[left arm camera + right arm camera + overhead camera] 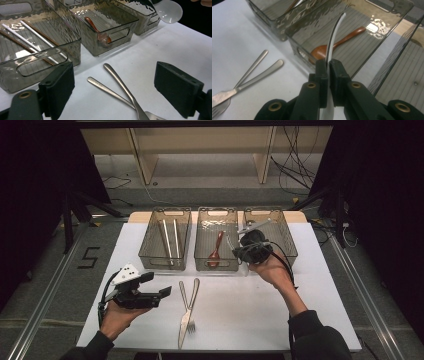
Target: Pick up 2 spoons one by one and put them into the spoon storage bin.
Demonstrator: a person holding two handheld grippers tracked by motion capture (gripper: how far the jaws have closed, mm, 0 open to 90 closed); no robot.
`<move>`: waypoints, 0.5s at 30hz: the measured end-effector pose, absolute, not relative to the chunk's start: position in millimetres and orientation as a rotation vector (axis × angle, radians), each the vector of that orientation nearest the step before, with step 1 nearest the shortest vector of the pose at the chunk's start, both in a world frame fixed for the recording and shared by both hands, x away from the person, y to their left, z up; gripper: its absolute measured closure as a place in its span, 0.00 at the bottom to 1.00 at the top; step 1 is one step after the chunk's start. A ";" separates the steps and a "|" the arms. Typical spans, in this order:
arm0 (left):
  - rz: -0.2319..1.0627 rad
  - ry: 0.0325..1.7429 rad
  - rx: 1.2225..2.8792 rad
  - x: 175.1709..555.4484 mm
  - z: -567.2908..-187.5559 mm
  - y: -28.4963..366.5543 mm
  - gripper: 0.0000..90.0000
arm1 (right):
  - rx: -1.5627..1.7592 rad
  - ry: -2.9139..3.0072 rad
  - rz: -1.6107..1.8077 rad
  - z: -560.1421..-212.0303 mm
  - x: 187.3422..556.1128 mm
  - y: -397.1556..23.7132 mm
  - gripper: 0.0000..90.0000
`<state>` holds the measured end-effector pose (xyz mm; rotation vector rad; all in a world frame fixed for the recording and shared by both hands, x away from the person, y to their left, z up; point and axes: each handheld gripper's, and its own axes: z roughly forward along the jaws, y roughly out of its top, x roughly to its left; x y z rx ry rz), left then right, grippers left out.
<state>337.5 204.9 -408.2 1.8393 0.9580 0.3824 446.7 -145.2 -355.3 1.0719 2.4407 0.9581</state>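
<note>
White spoon, seen edge-on in the right gripper view, is pinched between the right gripper's jaws, which are pressed together on it so that only the thin white body separates them. It curves up out of the pads, and its other end runs down between the jaw arms. In the left gripper view its round white bowl shows at the far right, above the table's white top. The right gripper hangs over the near end of the middle bin, where a brown wooden spoon lies. The left gripper rests in the hand at the near left, its jaws spread wide with nothing between them, well apart from the white spoon.
</note>
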 end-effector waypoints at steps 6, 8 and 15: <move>0.383 0.956 1.840 337.7 -408.1 205.4 0.18 | 1.088 2.409 0.960 -351.7 459.9 -140.2 0.96; 0.383 0.955 1.838 337.9 -408.0 205.5 0.18 | 1.093 2.398 0.962 -350.5 465.1 -137.6 0.96; 0.391 0.953 1.824 337.4 -407.3 206.2 0.18 | 1.113 2.365 0.962 -347.7 484.7 -126.4 0.96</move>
